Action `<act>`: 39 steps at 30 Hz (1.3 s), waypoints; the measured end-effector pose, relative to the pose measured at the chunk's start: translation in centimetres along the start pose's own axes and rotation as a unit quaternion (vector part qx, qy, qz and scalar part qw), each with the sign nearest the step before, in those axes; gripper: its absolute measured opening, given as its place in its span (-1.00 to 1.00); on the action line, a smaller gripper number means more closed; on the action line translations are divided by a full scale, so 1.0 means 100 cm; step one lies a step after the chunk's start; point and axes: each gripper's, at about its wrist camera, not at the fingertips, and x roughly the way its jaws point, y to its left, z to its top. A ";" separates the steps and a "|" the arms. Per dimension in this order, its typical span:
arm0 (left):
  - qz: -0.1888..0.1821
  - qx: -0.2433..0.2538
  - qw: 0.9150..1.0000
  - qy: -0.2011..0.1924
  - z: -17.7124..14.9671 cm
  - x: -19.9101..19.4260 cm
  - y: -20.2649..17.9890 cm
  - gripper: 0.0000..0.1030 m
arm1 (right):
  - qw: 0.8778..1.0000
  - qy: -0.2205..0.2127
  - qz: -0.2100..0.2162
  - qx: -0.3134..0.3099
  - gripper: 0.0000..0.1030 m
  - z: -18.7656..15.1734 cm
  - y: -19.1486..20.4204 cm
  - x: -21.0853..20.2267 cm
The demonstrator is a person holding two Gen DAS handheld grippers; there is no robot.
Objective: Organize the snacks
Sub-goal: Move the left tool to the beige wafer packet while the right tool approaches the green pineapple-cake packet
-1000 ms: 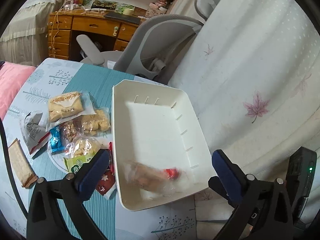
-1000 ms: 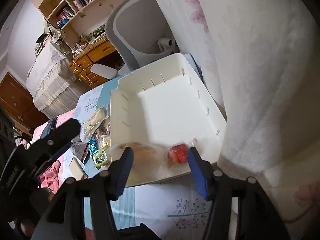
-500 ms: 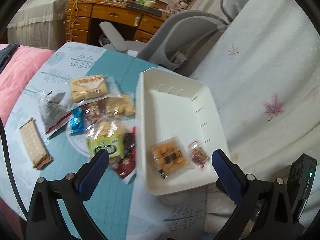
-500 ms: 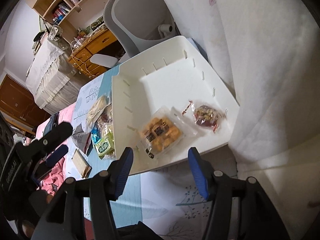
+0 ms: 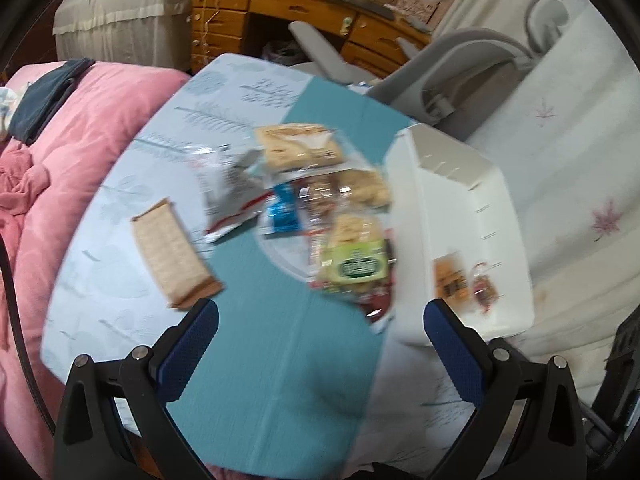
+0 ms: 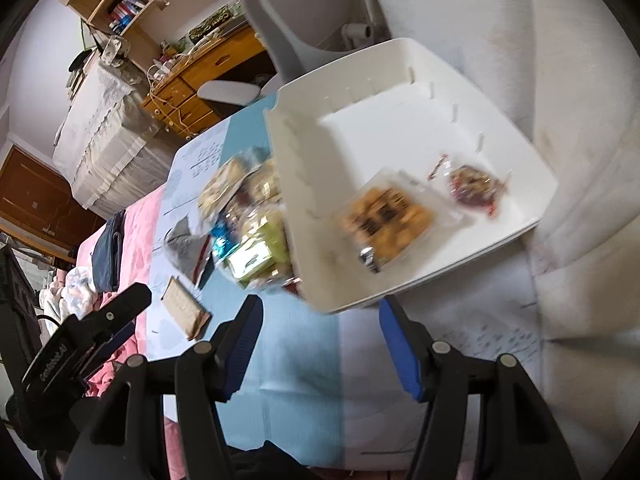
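While both of your grippers hang above the near edge of the table (image 5: 288,380), neither has anything between its fingers: your left gripper (image 5: 320,344) is spread wide over the teal cloth, and your right gripper (image 6: 320,344) is likewise released, just short of the white tray (image 6: 400,128).

The tray sits at the right side of the table, against a white curtain (image 5: 580,160) with leaf prints. Behind it stands a grey office chair (image 6: 312,12), and farther back a wooden desk (image 5: 280,8). A pink quilt (image 5: 60,140) lies along the table's left side, touching its edge.

Two snacks are in the tray, both at its near end: an orange cracker pack (image 6: 386,216) and, just beside it toward the curtain, a small clear packet of reddish pieces (image 6: 472,186).

The other snacks lie in a loose pile (image 5: 320,208) just left of the tray, some overlapping; motion blur keeps me from counting them exactly. You can pick out a green-labelled pack (image 5: 356,264), a blue wrapper (image 5: 284,210), a silver bag (image 5: 232,196) and a pale biscuit pack (image 5: 300,146). One long tan cracker bar (image 5: 172,252) lies apart, nearer the quilt.
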 end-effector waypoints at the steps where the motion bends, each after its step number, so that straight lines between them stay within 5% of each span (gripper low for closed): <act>1: 0.004 -0.001 1.000 0.006 0.001 0.000 0.007 0.98 | 1.000 0.001 0.000 0.000 0.19 -0.003 0.007 0.002; 22: 0.046 -0.007 0.994 0.103 0.035 0.013 0.167 0.98 | 0.999 -0.017 -0.043 0.009 0.19 -0.064 0.137 0.046; 39: 0.079 -0.089 0.971 0.206 0.058 0.080 0.198 0.98 | 0.982 -0.111 -0.145 -0.054 0.19 -0.072 0.156 0.055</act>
